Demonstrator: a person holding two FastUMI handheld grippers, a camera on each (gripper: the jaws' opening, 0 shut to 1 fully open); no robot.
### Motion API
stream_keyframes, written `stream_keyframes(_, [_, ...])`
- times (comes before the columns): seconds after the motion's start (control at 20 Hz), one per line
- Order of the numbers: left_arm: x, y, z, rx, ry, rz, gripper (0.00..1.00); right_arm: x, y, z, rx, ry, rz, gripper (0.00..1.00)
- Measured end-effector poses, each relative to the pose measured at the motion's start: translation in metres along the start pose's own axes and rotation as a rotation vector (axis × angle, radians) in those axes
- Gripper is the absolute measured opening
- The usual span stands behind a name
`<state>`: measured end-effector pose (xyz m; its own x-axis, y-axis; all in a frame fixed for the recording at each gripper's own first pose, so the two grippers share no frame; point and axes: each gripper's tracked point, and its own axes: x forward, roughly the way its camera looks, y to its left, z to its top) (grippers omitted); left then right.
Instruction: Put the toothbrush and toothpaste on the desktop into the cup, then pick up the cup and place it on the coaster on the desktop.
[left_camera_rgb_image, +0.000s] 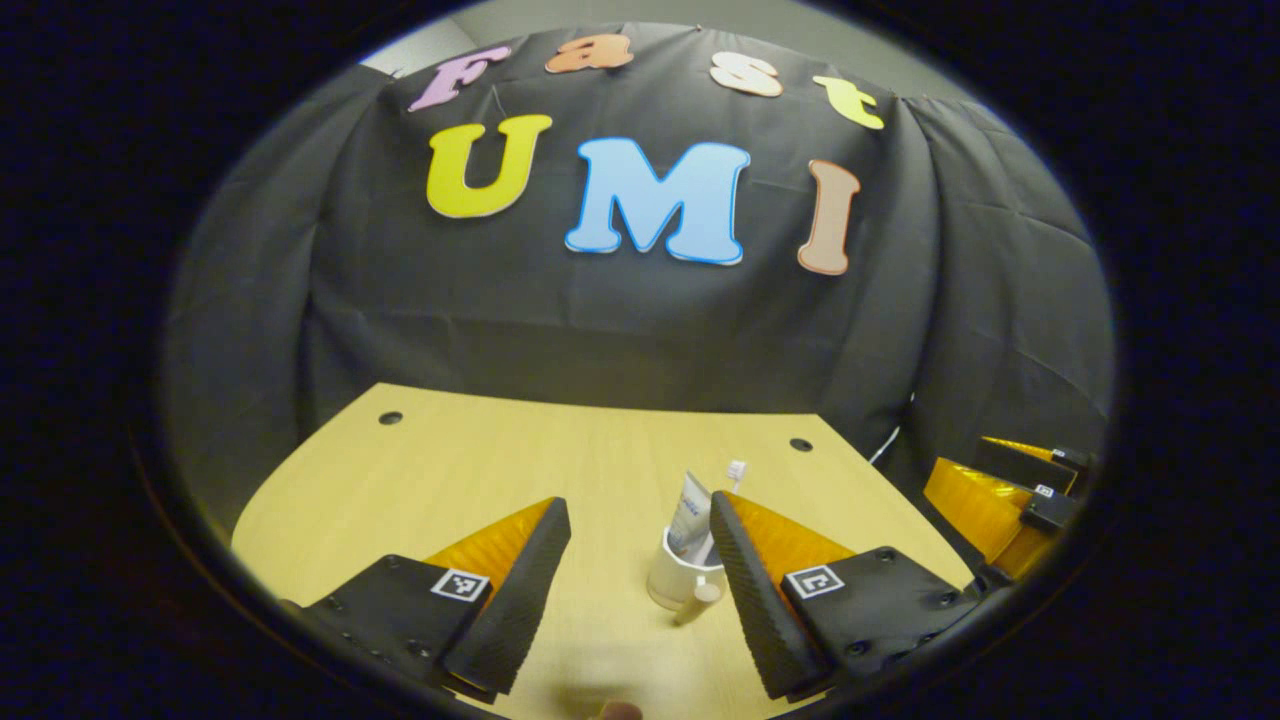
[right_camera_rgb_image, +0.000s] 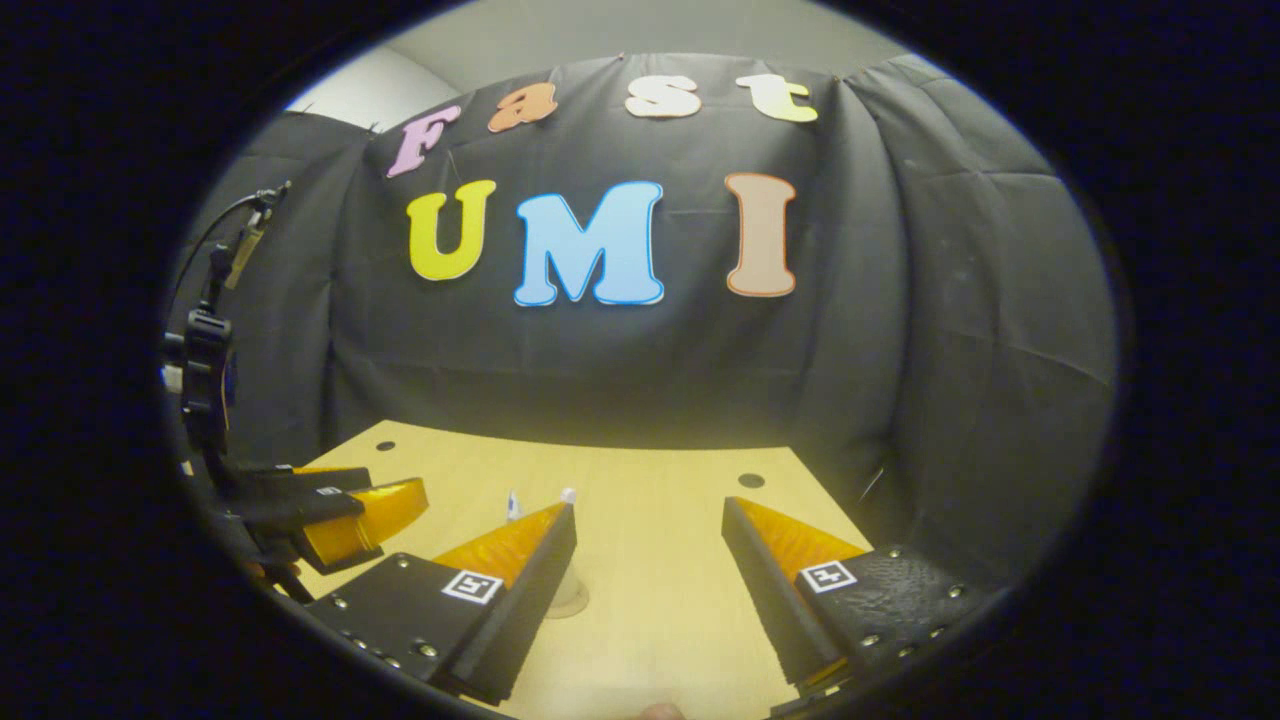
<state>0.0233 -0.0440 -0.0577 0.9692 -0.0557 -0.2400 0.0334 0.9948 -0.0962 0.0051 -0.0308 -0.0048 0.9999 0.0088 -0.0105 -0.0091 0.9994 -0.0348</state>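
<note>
We find the left gripper (left_camera_rgb_image: 640, 590) spread wide and empty, its black pads well apart above the desk (left_camera_rgb_image: 470, 470). Between those pads, close to the right-hand one, stands the white cup (left_camera_rgb_image: 672, 578) with the toothpaste tube (left_camera_rgb_image: 692, 515) and the toothbrush (left_camera_rgb_image: 736, 470) already upright inside it. A small pale piece lies on the desk touching the cup's foot; we cannot tell what it is. We cannot make out the coaster.

The right gripper (right_camera_rgb_image: 650, 590) is likewise wide apart and holds nothing. In its view the cup base (right_camera_rgb_image: 572, 595) sits just behind its left-hand pad, the brush tips poking above.

We judge the cup rigid, smooth-walled and likely slippery, and light but top-heavy with the tall contents. A hold across the lower body, pads square to the wall, should keep it from tipping; a tilt could spill the brush.

The desk offers broad bare surface to the left and ahead. Its far rim meets the black cloth, and the other gripper (left_camera_rgb_image: 1010, 490) waits near the right rim
</note>
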Motion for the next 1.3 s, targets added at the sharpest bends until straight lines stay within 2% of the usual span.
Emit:
stream_keyframes(0.15, [-0.016, 0.010, 0.027, 0.041, -0.108, 0.024, 0.90, -0.007, 0.002, 0.021, -0.043, -0.072, -0.015, 0.92])
stream_keyframes(0.3, [-0.025, 0.017, 0.044, 0.079, -0.175, 0.028, 0.92, -0.008, 0.008, 0.022, -0.044, -0.079, -0.031, 0.92])
stream_keyframes(0.5, [-0.028, 0.020, 0.049, 0.100, -0.210, 0.001, 0.94, -0.008, 0.012, 0.030, -0.055, -0.089, -0.057, 0.92])
stream_keyframes(0.55, [-0.028, 0.018, 0.051, 0.096, -0.218, -0.012, 0.92, -0.009, 0.015, 0.033, -0.042, -0.087, -0.059, 0.86])
stream_keyframes(0.6, [-0.027, 0.020, 0.053, 0.093, -0.219, -0.016, 0.93, -0.010, 0.017, 0.035, -0.028, -0.089, -0.059, 0.92])
stream_keyframes(0.65, [-0.026, 0.021, 0.055, 0.092, -0.222, -0.023, 0.90, -0.012, 0.019, 0.040, -0.024, -0.097, -0.065, 0.92])
stream_keyframes(0.85, [-0.025, 0.022, 0.061, 0.082, -0.241, -0.052, 0.90, -0.015, 0.011, 0.056, -0.030, -0.134, -0.104, 0.90])
stream_keyframes(1.1, [-0.018, 0.010, 0.071, 0.083, -0.269, -0.043, 0.92, -0.021, -0.009, 0.063, -0.027, -0.157, -0.119, 0.90])
stream_keyframes(1.3, [-0.023, 0.000, 0.071, 0.078, -0.298, 0.013, 0.92, -0.013, -0.029, 0.064, -0.027, -0.166, -0.089, 0.90])
